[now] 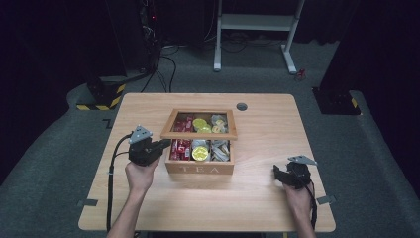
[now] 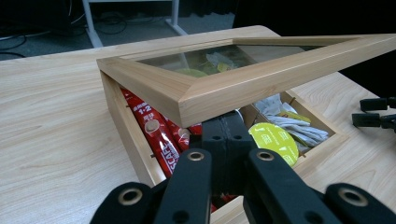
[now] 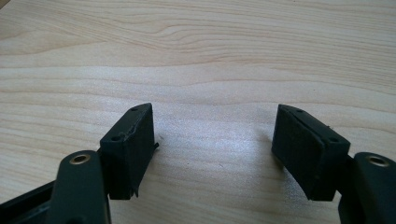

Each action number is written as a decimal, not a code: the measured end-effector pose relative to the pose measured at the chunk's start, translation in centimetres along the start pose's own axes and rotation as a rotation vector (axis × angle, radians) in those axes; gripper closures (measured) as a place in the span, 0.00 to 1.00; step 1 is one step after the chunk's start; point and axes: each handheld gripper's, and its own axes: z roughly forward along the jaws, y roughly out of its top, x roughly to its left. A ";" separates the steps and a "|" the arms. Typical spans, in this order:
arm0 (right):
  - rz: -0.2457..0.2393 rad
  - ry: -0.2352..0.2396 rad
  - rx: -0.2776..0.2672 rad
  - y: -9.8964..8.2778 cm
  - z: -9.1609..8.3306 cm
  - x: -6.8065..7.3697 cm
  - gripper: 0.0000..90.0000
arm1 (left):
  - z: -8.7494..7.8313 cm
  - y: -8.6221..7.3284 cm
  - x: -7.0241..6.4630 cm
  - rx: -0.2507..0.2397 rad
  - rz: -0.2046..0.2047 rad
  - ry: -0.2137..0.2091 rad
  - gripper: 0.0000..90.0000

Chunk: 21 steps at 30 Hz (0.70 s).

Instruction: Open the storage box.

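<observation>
Right tool point(image 1: 278, 174) sits near the desk's point(image 1: 257, 208) front edge at about 4 o'clock from the tea box point(image 1: 199, 168), well apart from it. In the right gripper view the right tool point(image 3: 212, 140) has its jaws spread wide with nothing between them, just bare wood underneath.

Left tool point(image 1: 163, 145) is at 9 o'clock of the box, right against its left side. In the left gripper view the left tool point(image 2: 224, 133) has its jaws pressed together, nothing gripped, tips tucked under the front corner of the lid point(image 2: 224, 88).

Tea box sits mid-desk, "TEA" on the front wall. The lid point(image 1: 198, 134) is wood-framed with a glass pane, hinged at the far side, and tilted partway up over the box.

Inside: red sachets point(image 2: 161, 140) in the left compartment, a yellow round packet point(image 2: 273, 140) in the middle one, pale wrapped bags point(image 2: 294, 123) at the right.

Farther off at 12 o'clock: a round grey cap point(image 1: 241, 106) set in the desk near its back edge. Beyond that, a white frame stand point(image 1: 257, 22) on the floor.
</observation>
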 end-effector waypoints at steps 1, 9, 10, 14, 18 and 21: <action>0.000 0.000 0.007 0.0 -0.1 0.0 0.34 | 0.0 0.1 0.0 -0.001 0.001 -0.001 1.00; 0.007 0.070 0.007 -0.1 -0.5 0.3 0.29 | 0.0 0.4 0.1 0.001 0.003 -0.002 1.00; -0.002 0.078 0.003 -0.1 -0.6 0.4 0.29 | 0.0 0.5 0.1 0.001 0.001 -0.002 1.00; -0.018 0.123 -0.021 0.0 -1.0 0.8 0.28 | 0.1 0.7 0.1 0.005 0.000 -0.004 1.00; -0.020 0.151 -0.042 0.2 -1.3 1.0 0.29 | 0.1 0.9 0.2 0.005 -0.001 -0.004 1.00; -0.015 0.172 -0.053 0.5 -1.4 1.2 0.30 | 0.1 0.9 0.1 0.005 -0.006 -0.008 1.00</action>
